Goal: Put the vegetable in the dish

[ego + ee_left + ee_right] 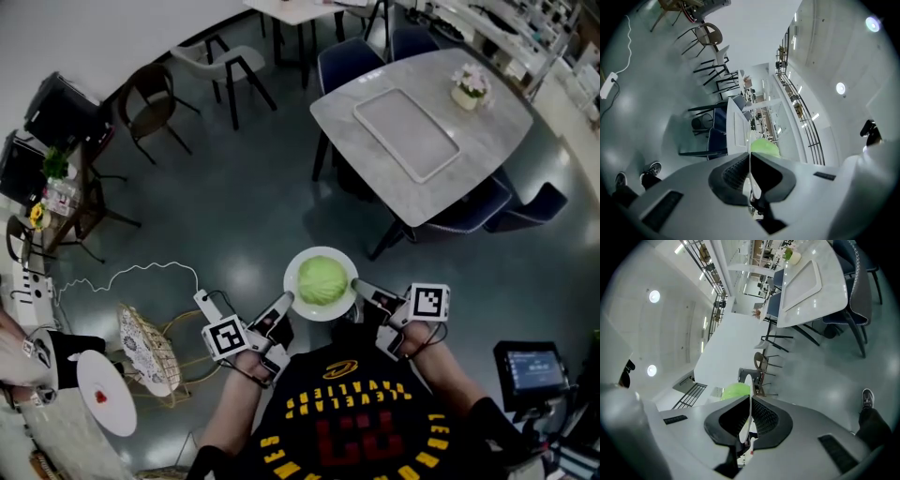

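A round green cabbage (322, 278) rests in a white dish (298, 296) held in the air in front of the person. My left gripper (287, 302) is shut on the dish's left rim and my right gripper (356, 284) is shut on its right rim. Seen edge-on in the left gripper view, the dish (750, 166) is pinched between the dark pads of my left gripper (750, 174), with the cabbage (765, 146) beyond. The right gripper view shows the dish rim (748, 385) clamped in my right gripper (750, 416), the cabbage (736, 391) just behind.
A grey marble table (469, 173) with a white tray (406, 133) and a flower pot (469, 86) stands ahead, with dark chairs (349, 61) around it. A wire basket stand (150, 352) is at left. Another person's hand holds a white plate (106, 392) at lower left.
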Tool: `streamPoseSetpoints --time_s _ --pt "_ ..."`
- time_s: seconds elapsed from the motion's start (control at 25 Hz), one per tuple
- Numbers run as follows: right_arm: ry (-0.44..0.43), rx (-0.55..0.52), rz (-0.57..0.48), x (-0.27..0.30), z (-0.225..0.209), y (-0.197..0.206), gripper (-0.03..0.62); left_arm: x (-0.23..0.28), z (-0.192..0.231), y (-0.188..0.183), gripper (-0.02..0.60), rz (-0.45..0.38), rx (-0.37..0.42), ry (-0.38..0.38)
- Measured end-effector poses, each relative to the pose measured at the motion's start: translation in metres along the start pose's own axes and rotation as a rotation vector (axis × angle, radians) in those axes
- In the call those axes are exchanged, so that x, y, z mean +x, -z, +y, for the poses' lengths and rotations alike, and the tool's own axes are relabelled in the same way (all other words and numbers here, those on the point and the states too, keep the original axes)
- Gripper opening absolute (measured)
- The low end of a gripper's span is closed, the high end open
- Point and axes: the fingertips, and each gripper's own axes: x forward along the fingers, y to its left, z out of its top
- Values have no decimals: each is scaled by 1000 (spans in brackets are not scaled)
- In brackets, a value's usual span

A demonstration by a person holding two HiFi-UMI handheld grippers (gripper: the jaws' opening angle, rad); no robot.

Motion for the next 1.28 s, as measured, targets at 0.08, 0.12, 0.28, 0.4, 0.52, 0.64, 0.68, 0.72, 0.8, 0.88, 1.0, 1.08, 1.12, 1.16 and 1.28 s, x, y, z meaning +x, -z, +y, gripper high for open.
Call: streamPoseSetpoints --time_s 0.08,0.12,0.28,0.4,0.52,0.64,0.68,0.72,0.8,0.88,1.0,1.08,1.12,1.16,1.28 --pt "1 -3 1 0 -1 -23 17 20 -8 -8 11 -8 0 9" --pt "6 0 2 0 -3 -32 17 28 -12 -12 11 -11 2 13" --pt "-4 3 11 4 -4 -68 17 59 -22 -28 11 -18 15 18" --pt "-5 0 8 11 -8 -87 17 76 -21 -42 11 -11 14 21" --pt "1 1 -4 23 -14 -101 17 90 -18 -59 11 7 9 22" --pt "31 22 -21 35 -25 -115 17 106 -13 -78 11 39 14 26" --pt "44 28 -29 41 -29 -121 17 111 -11 -87 11 53 20 21" --pt "57 36 -41 47 -31 -128 17 117 -9 -97 11 68 25 15" --pt "68 40 -76 64 -32 -145 17 129 -7 -121 11 100 32 12" --pt "56 28 -116 83 -29 -161 17 140 -7 -147 11 133 33 19" --pt "80 61 -170 111 -30 -180 17 153 -2 -189 11 182 45 4" --pt "105 88 -205 127 -29 -194 17 163 -1 -217 11 217 73 -9" --pt "110 92 -223 135 -27 -202 17 169 -2 -230 11 234 85 -8" --pt "107 84 -240 142 -23 -210 17 175 -3 -241 11 253 95 -3" --pt "80 31 -287 162 -10 -232 17 193 -4 -266 11 308 95 31"
